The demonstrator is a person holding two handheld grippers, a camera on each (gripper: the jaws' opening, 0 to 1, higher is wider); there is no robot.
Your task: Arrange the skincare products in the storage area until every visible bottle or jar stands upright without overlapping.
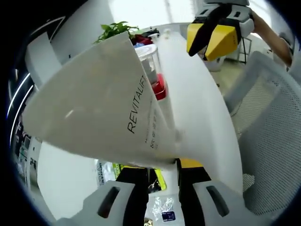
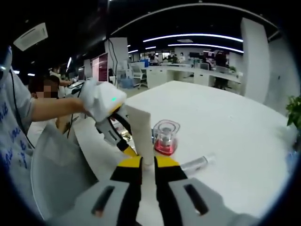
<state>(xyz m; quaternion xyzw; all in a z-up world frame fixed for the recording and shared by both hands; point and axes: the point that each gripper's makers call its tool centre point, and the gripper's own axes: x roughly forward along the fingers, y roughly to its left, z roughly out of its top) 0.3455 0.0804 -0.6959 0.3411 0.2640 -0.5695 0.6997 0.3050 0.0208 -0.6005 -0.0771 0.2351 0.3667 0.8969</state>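
White desk (image 2: 225, 122) in an open office: my right gripper (image 2: 148, 162) has its fingers closed on the base of an upright white tube (image 2: 141, 132). My left gripper (image 1: 162, 176) clamps that tube too. Just beside stands a clear jar (image 2: 166, 136) with red contents.

White table (image 2: 225, 122); jar (image 2: 165, 137); tube (image 2: 195, 164)

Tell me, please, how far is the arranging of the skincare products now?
Done: the red jar stands upright on the white table. In hand: the white tube sits upright between the right tongs; the left tongs are beside it. Left: a clear bottle lies flat.
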